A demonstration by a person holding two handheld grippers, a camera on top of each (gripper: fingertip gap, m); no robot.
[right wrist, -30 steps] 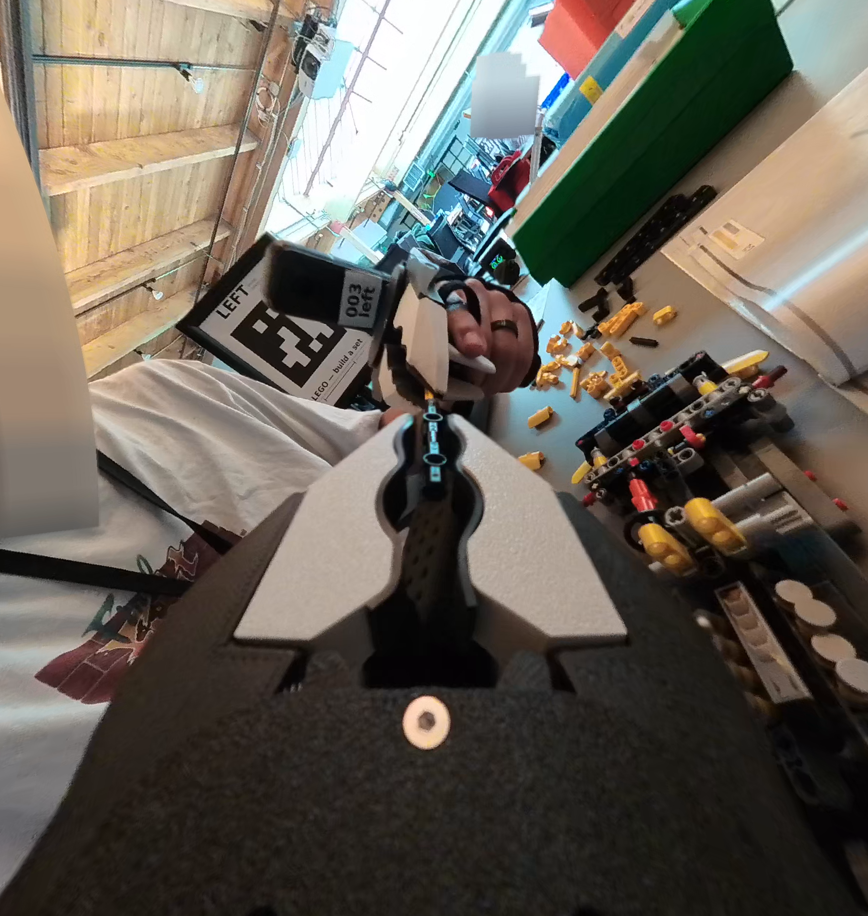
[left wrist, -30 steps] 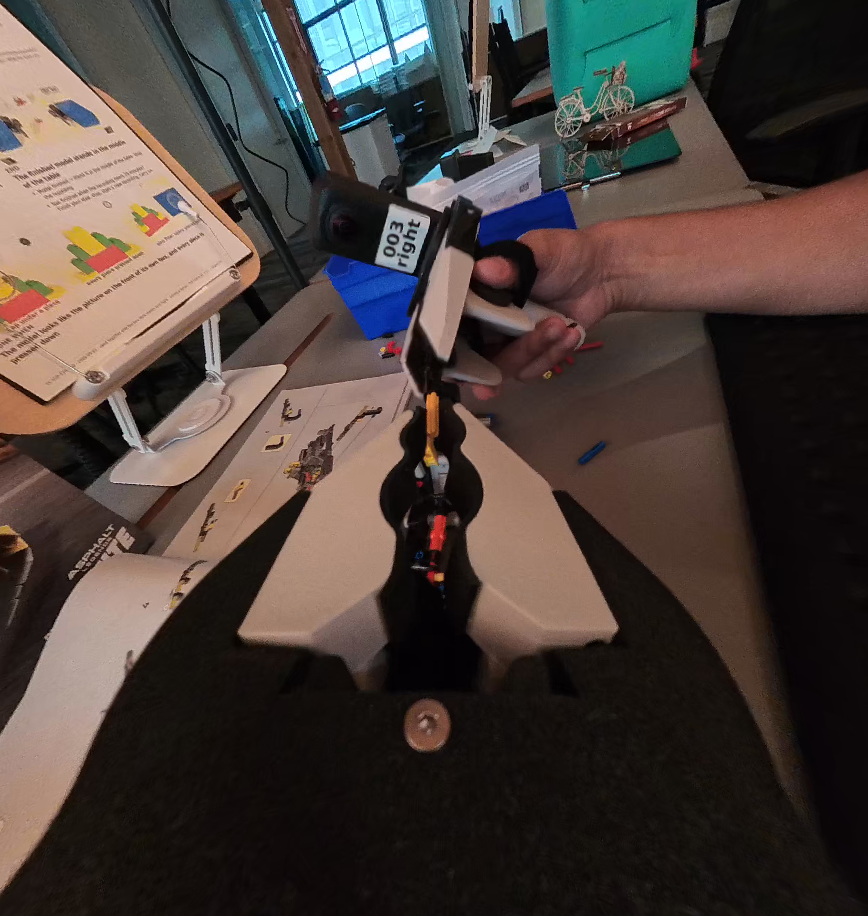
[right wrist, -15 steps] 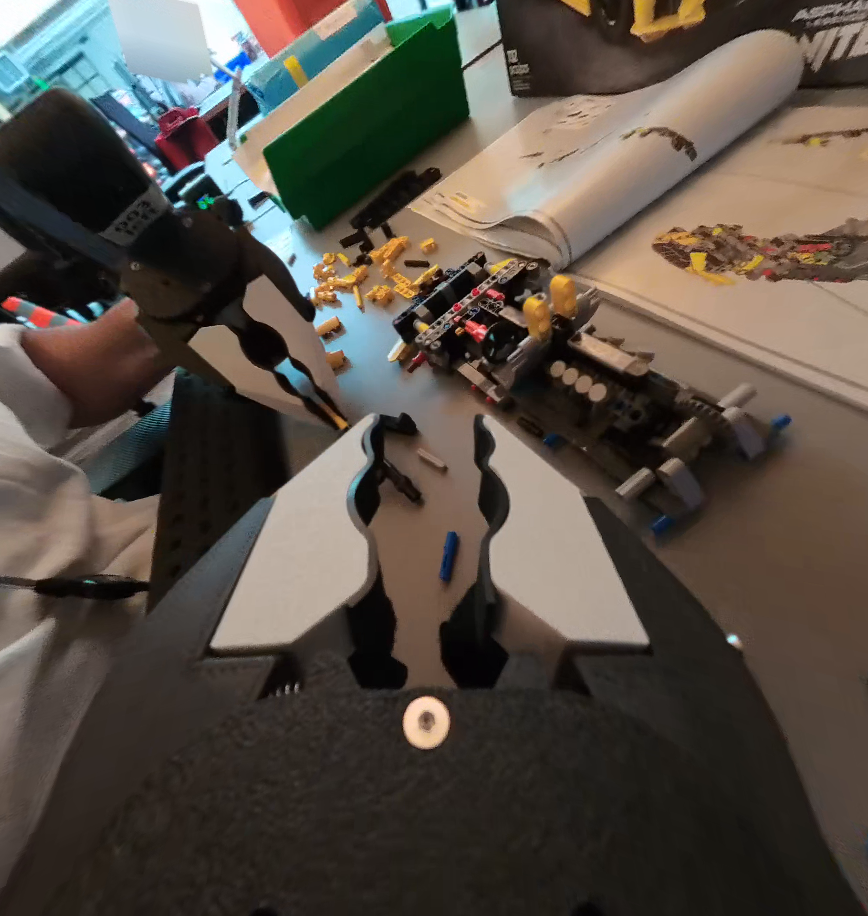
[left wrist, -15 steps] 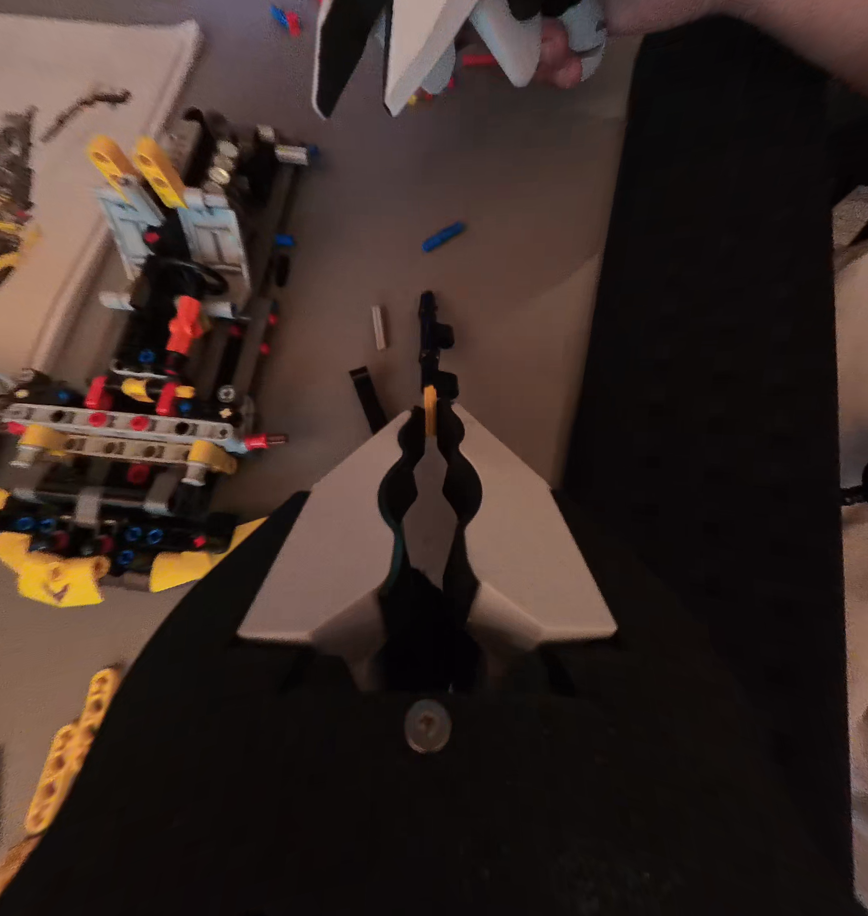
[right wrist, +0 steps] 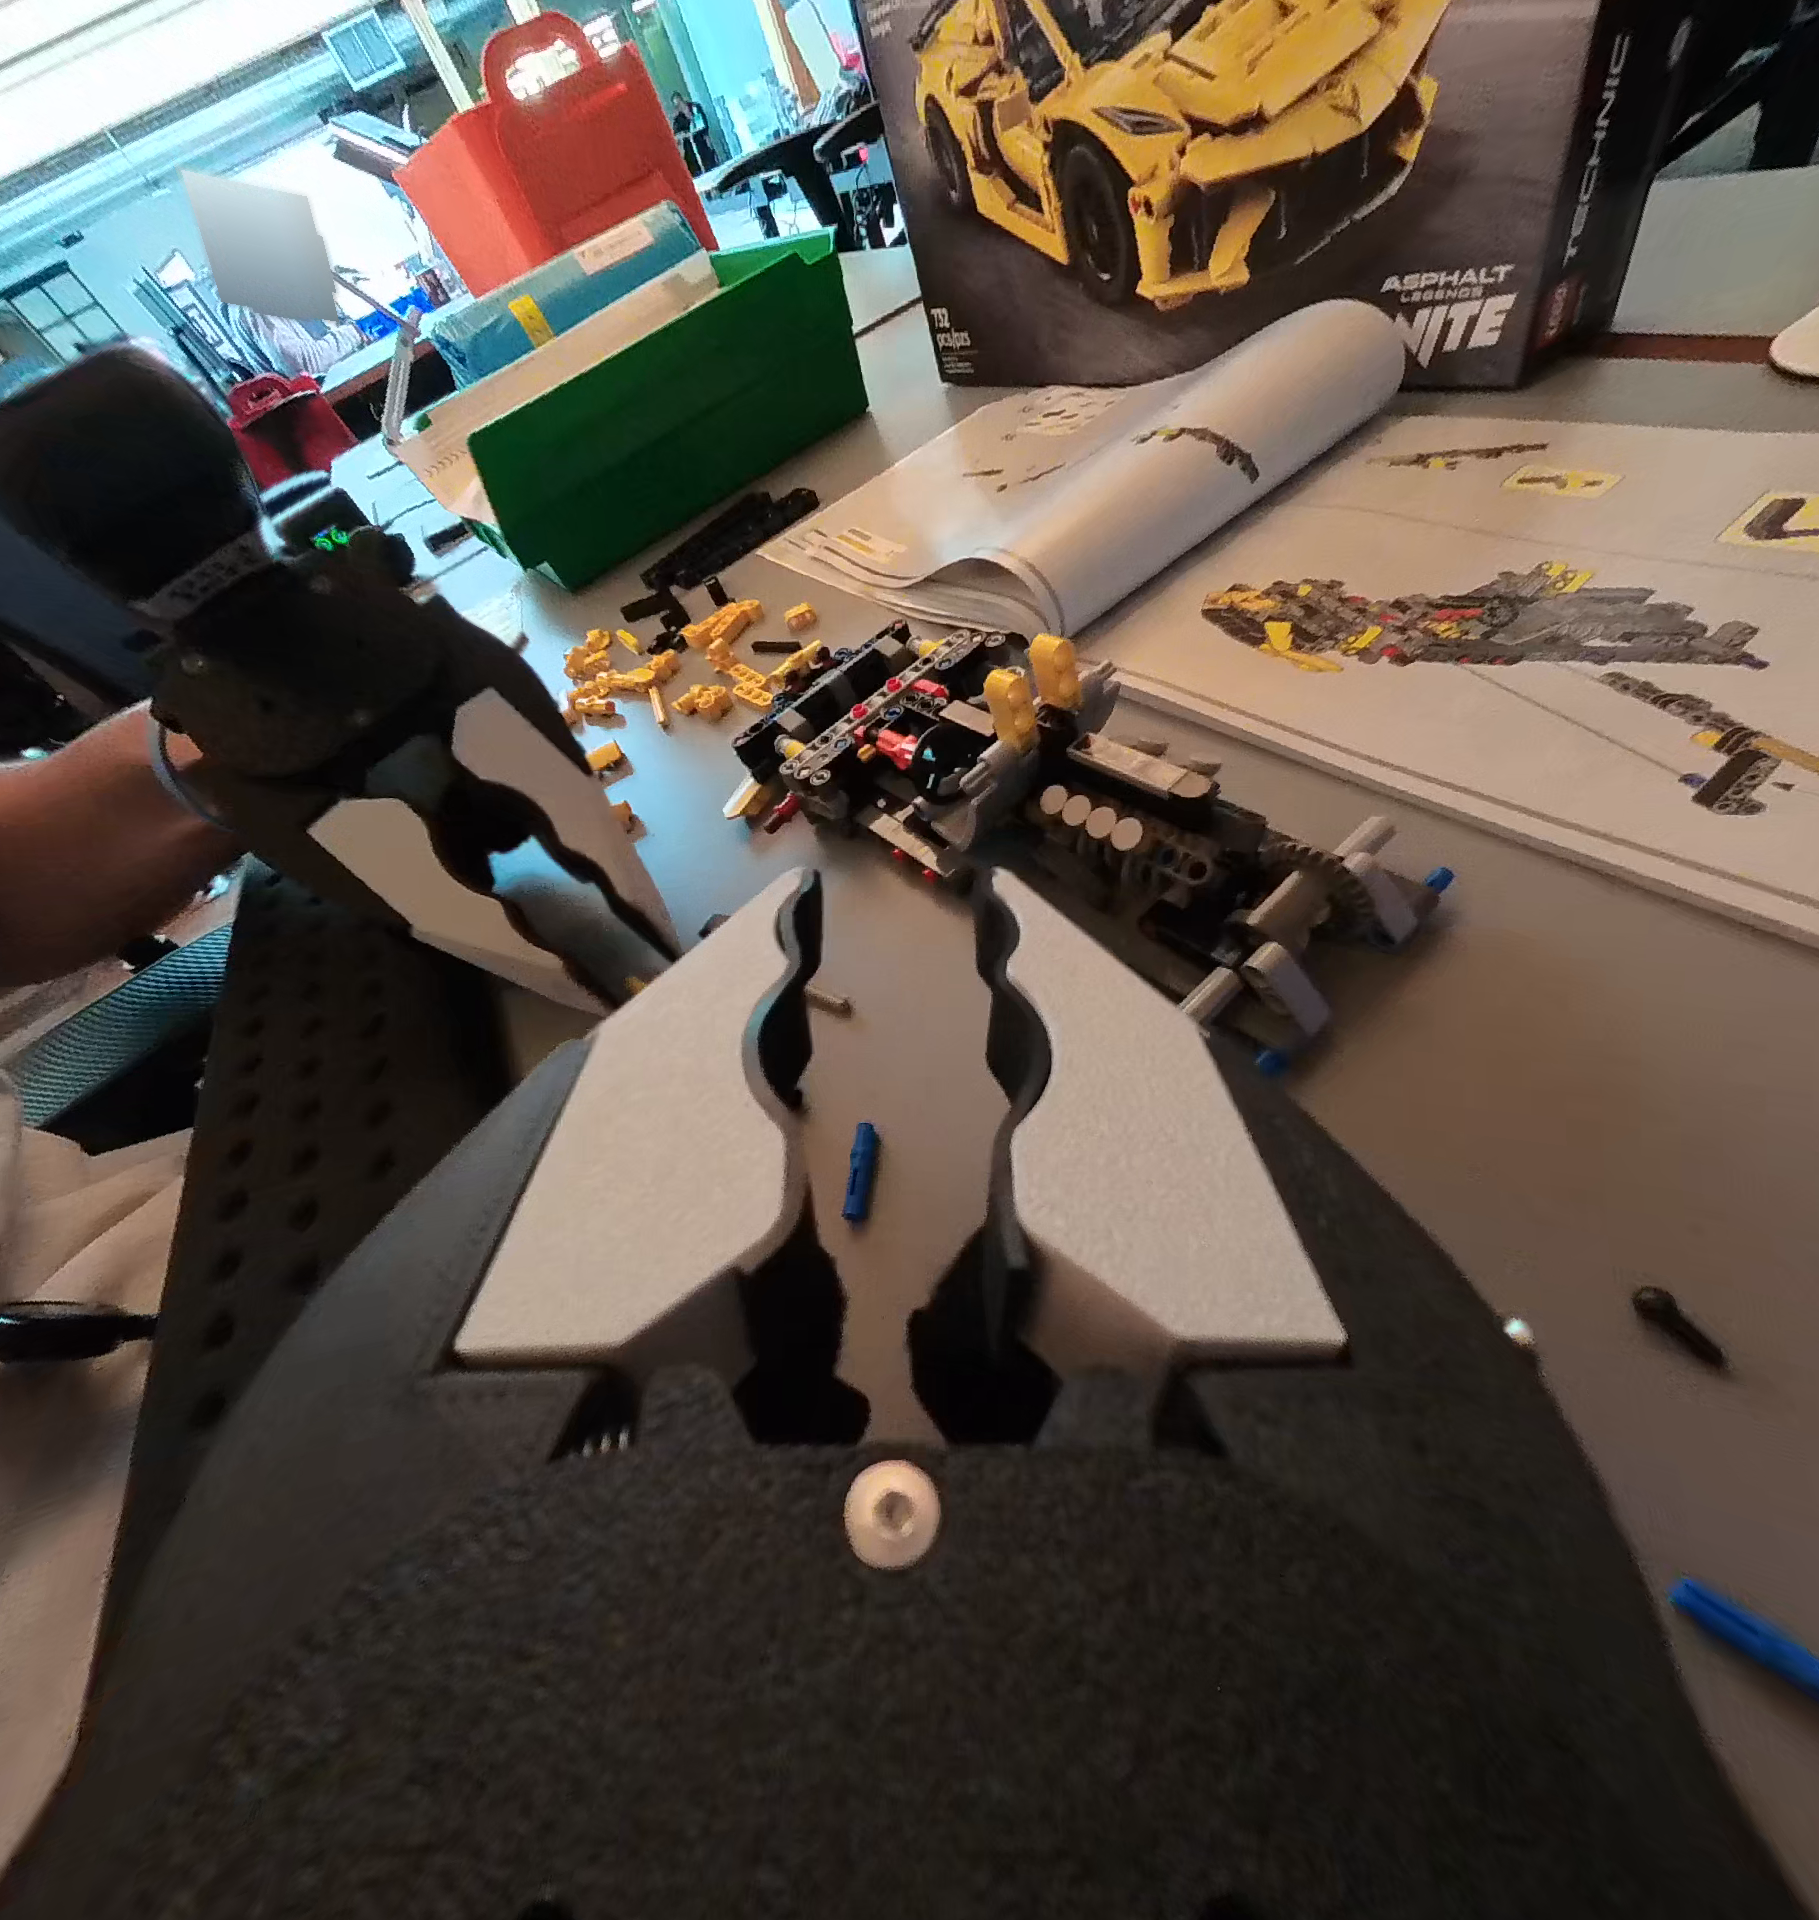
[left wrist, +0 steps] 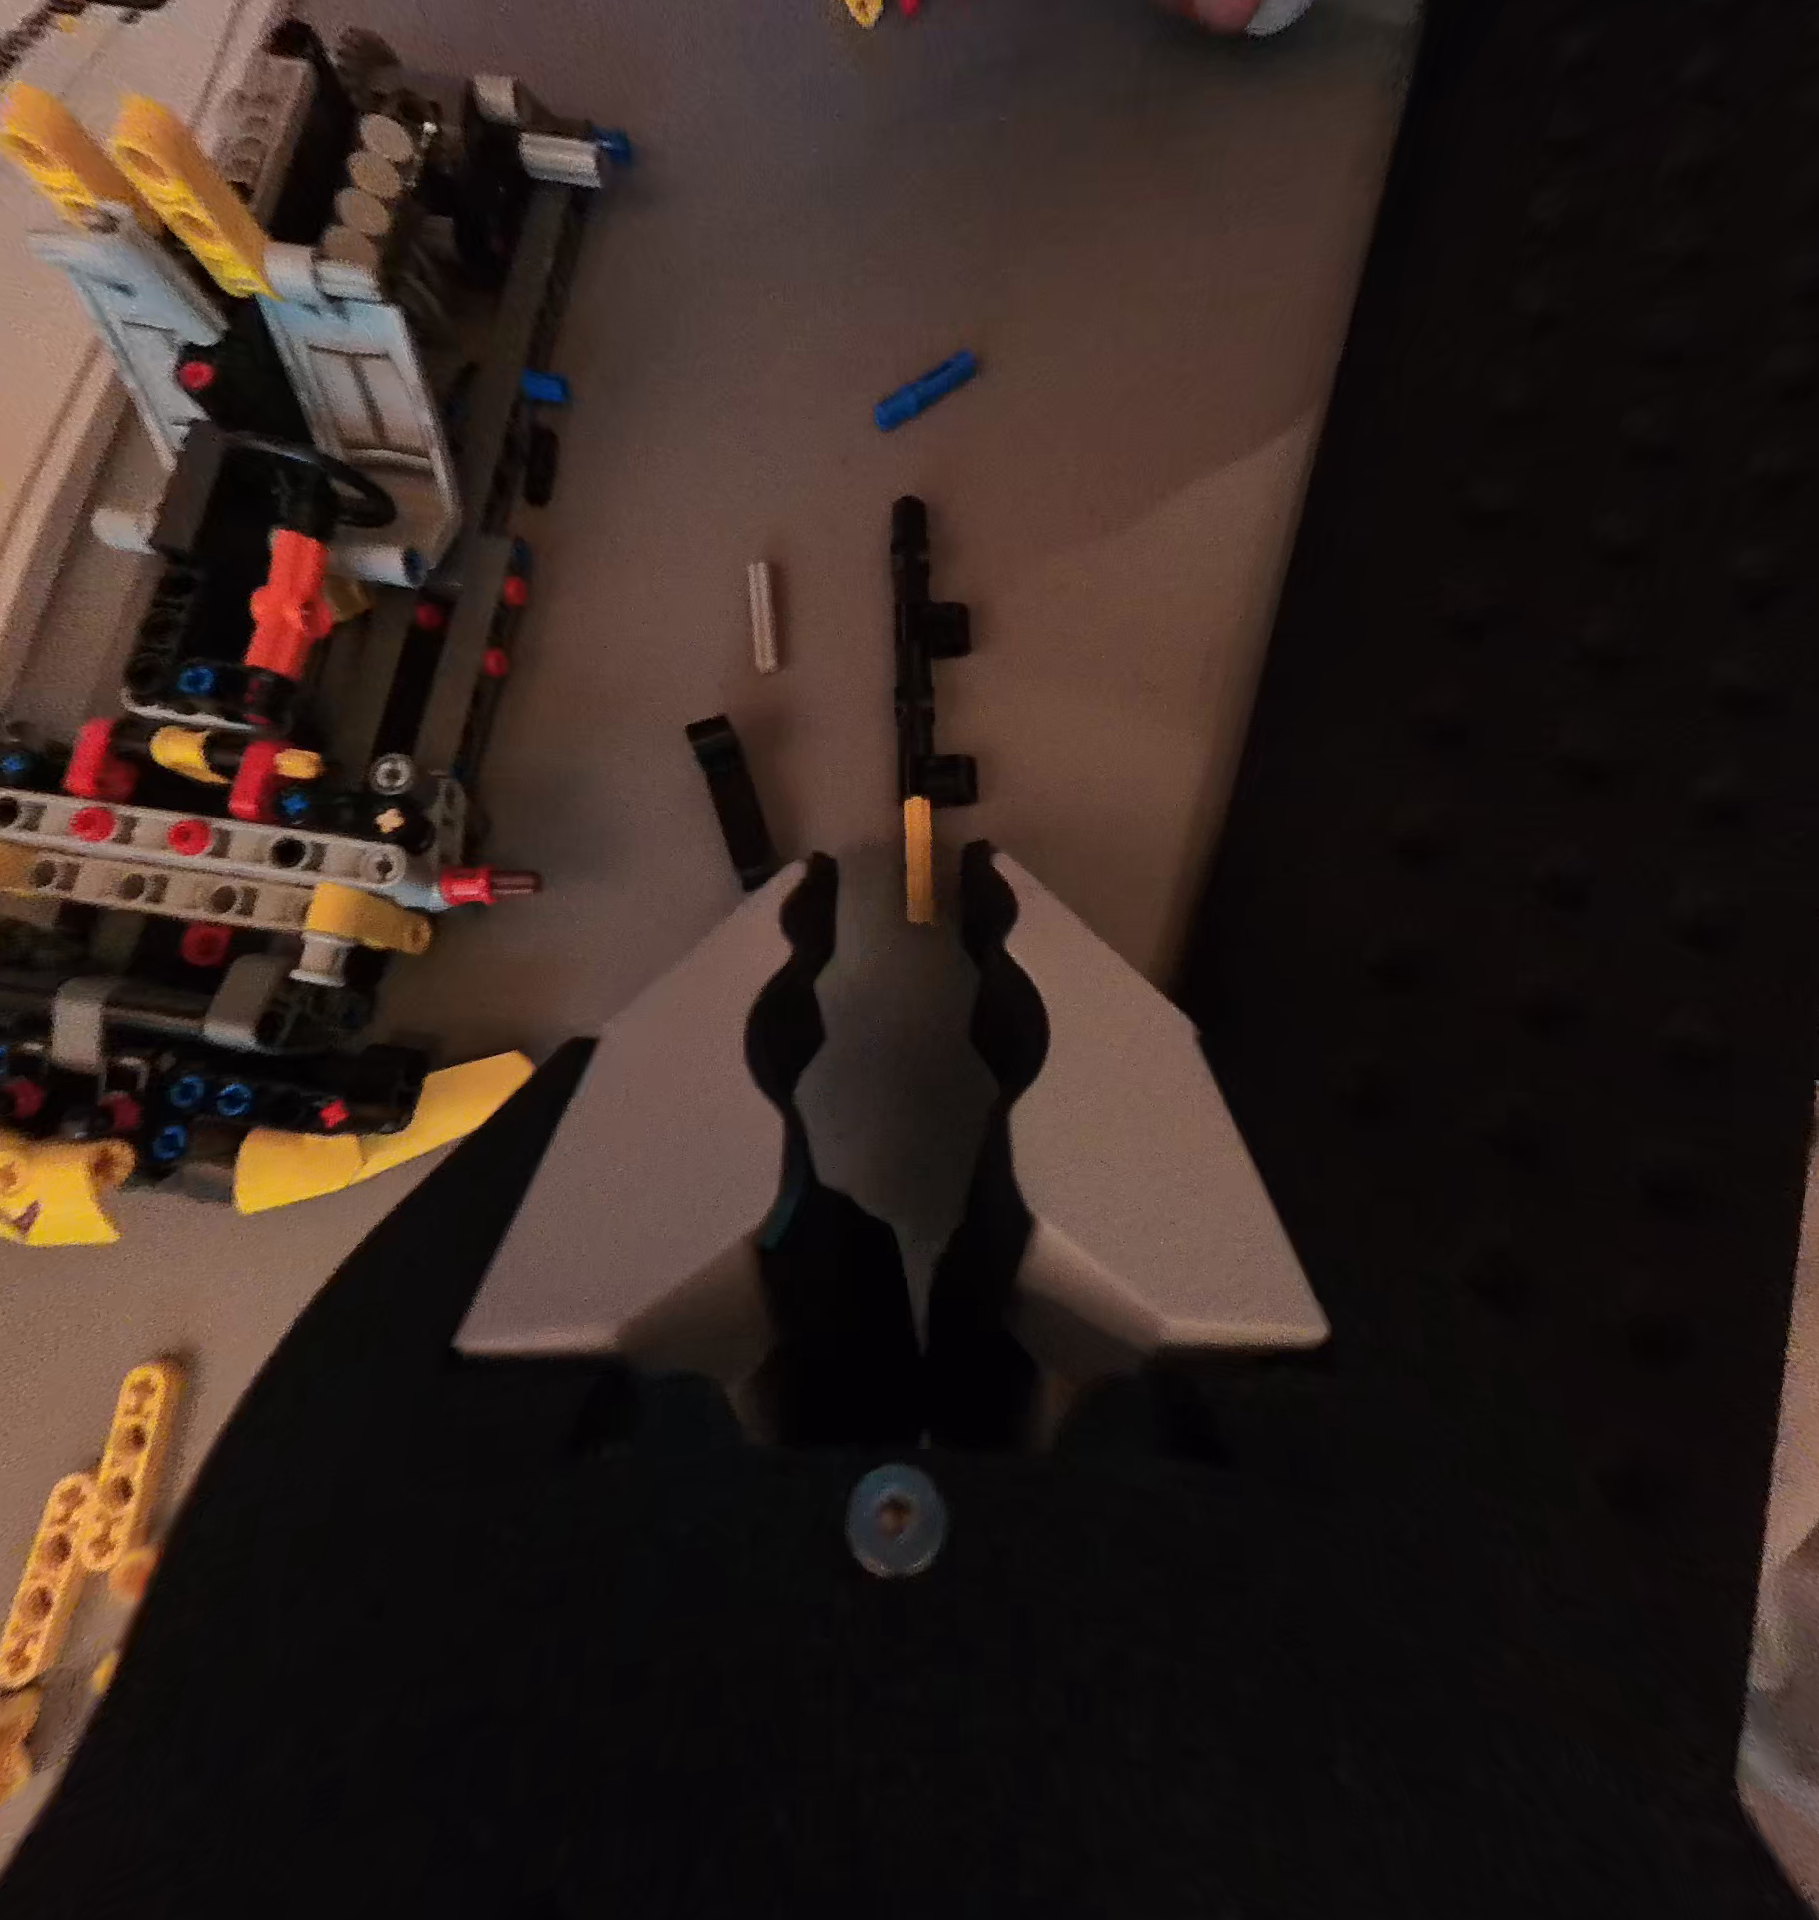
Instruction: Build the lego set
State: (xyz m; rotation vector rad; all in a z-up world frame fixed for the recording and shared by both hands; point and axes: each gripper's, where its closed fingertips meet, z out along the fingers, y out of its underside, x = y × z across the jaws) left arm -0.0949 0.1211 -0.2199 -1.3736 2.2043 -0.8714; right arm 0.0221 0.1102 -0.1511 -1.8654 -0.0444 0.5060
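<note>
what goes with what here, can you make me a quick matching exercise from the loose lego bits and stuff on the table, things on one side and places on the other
Things
1. small blue pin
2. green plastic bin
3. yellow-tipped black beam assembly
4. set box picturing a yellow car

Places
A. far side of the table, behind the rolled-open instruction booklet
B. seen between the open right gripper's fingers
C. lying just ahead of the open left gripper
D. beyond the pile of loose yellow pieces

Pairs: 1-B, 2-D, 3-C, 4-A

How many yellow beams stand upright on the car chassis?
2. The nearer beam and the farther beam stand side by side on the chassis; more may be hidden.
</note>
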